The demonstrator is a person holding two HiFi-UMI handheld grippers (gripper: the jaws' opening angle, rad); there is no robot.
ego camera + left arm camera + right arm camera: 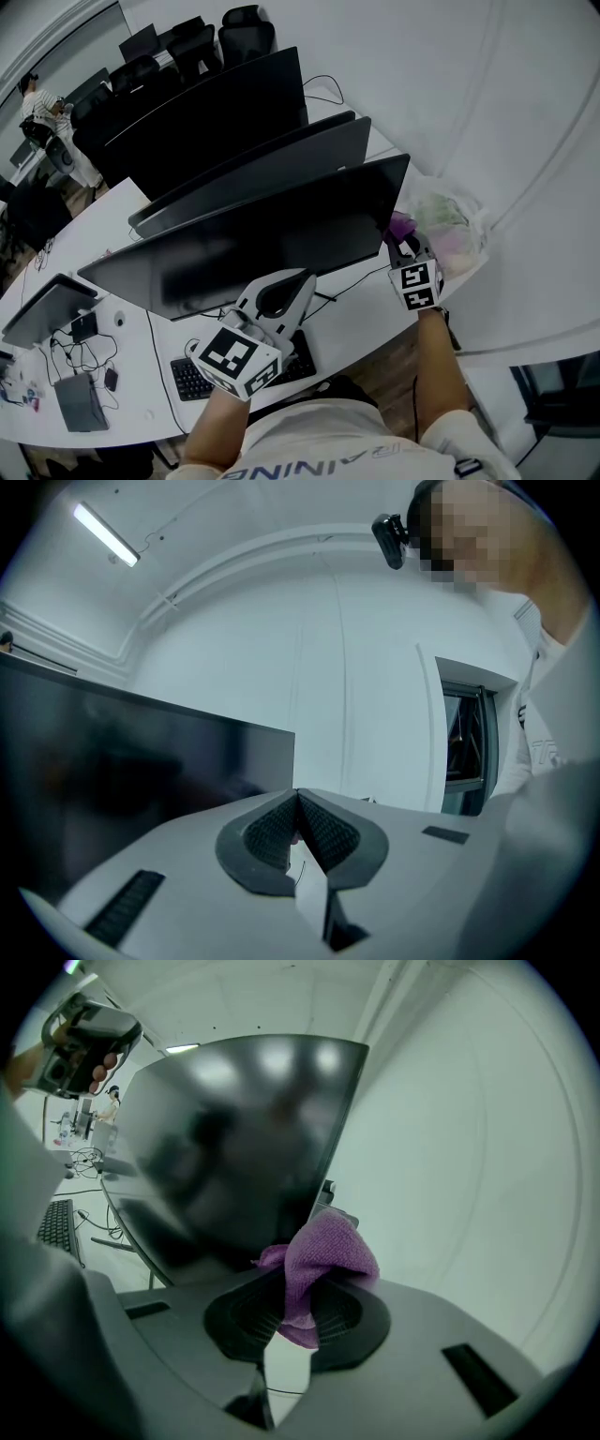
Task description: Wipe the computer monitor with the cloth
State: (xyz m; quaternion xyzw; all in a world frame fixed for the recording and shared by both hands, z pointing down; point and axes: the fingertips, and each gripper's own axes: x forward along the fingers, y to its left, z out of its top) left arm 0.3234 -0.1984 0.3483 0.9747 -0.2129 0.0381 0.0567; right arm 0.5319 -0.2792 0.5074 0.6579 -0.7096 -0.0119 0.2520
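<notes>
White desk [108, 220] curves through an office. At its near left edge lies a black keyboard [192, 375], below the lower left of the dark computer monitor [281, 234].

Just right of the keyboard, a person holds the left gripper [300, 279] up before the lower middle of the screen. Its jaws are pressed together with nothing between them.

The monitor is the nearest of several; other dark screens [206, 112] stand in a row behind it.

At the monitor's right edge, the right gripper [298, 1288] has its jaws clamped on a bunched purple cloth [323, 1255]. The cloth sits by the screen's lower right corner; whether it touches the glass cannot be told.

Farther right, against the pale wall, rests a crumpled clear bag [450, 225].
</notes>
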